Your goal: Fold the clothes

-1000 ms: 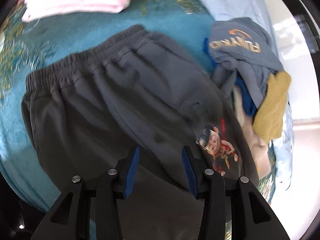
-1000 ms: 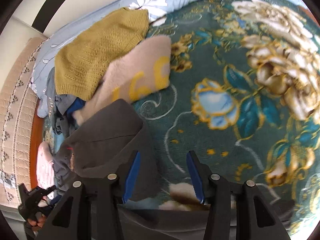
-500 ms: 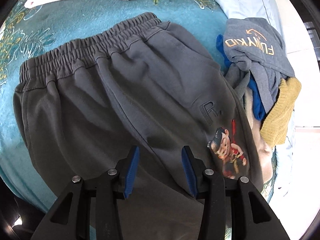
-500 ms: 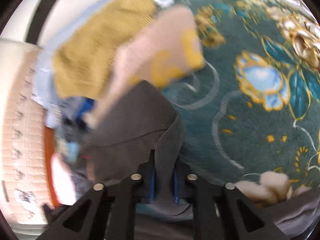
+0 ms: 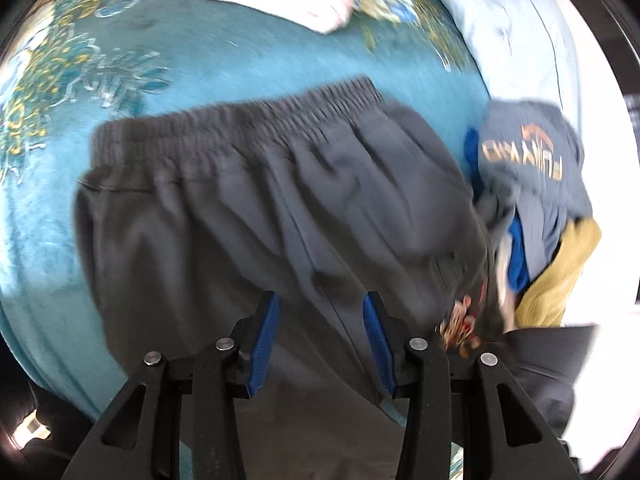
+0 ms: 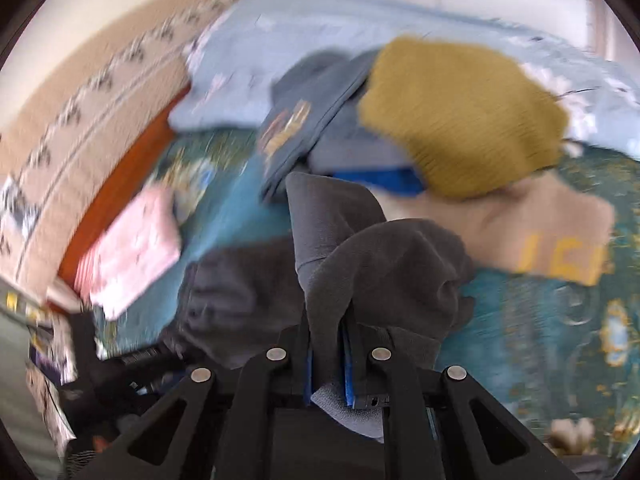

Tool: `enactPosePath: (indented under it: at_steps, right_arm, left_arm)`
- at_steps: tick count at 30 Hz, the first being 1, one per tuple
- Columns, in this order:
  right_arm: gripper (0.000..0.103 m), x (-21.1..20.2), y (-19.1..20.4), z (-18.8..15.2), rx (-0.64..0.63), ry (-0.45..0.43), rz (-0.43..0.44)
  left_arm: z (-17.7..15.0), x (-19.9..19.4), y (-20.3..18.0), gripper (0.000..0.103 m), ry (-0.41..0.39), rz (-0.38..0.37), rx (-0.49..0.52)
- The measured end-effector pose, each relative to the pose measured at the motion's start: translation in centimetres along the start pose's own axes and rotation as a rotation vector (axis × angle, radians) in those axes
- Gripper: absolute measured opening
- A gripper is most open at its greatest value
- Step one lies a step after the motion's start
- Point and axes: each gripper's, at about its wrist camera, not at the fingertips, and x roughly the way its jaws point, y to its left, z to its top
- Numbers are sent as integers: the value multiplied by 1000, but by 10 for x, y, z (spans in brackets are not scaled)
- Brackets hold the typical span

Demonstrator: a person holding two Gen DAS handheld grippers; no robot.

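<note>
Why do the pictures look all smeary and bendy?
Left wrist view: the dark grey elastic-waist trousers are streaked by motion blur, and the fisheye lens curves the teal flowered blanket. Right wrist view: the mustard knitted sweater and folded pink cloth are smeared too, while the nearby blue-padded fingers stay sharp.

We see dark grey trousers of soft matt cloth with a ribbed elastic waistband, a plush teal blanket with a faint sheen, a coarse-knit mustard sweater, and matt black plastic gripper fingers with dull metal rivets.
</note>
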Motion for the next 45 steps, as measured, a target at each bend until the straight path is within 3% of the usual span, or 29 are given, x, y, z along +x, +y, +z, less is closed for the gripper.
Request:
enactPosePath:
  at_steps: [5,7,10,12,16,19,23,29,32,37,43,45]
  right_arm:
    - [18,71,34,-28,-68,186,21]
    - [23,79,38,-38,-100,221,27]
    - [48,74,33,-39,-88,226,128]
    - [57,57,25,-33,-56,209,216]
    - [57,8,-16,-14,12,98,250]
    - [58,-4,-61,-5,119,44,187]
    - [59,12,-111,-21,300,94,181]
    - [59,69,-124,-31,367,193,104]
    - [59,85,-132,-39,463,192,145]
    - [51,86,-128,-33,464,99,96]
    - [46,79,-124,-26,420,51,52]
    - [34,73,-124,-25,401,26,34]
  left_arm:
    - [7,-4,15,45,13,-14,-20]
    - [8,-2,20,45,16,-17,-42]
    - [9,-3,22,45,18,-19,-60]
    - [7,-1,19,45,23,-16,-52]
    - [2,9,7,45,31,-3,-35]
    - [1,9,7,45,32,6,-37]
    - [2,12,3,45,41,12,-35]
    - [3,-1,15,45,18,1,-48]
    - [0,-5,20,45,11,2,-57]
    - [-1,-1,16,45,14,20,-40]
    - [0,3,15,45,14,39,-41]
    - [0,4,15,45,14,44,-37]
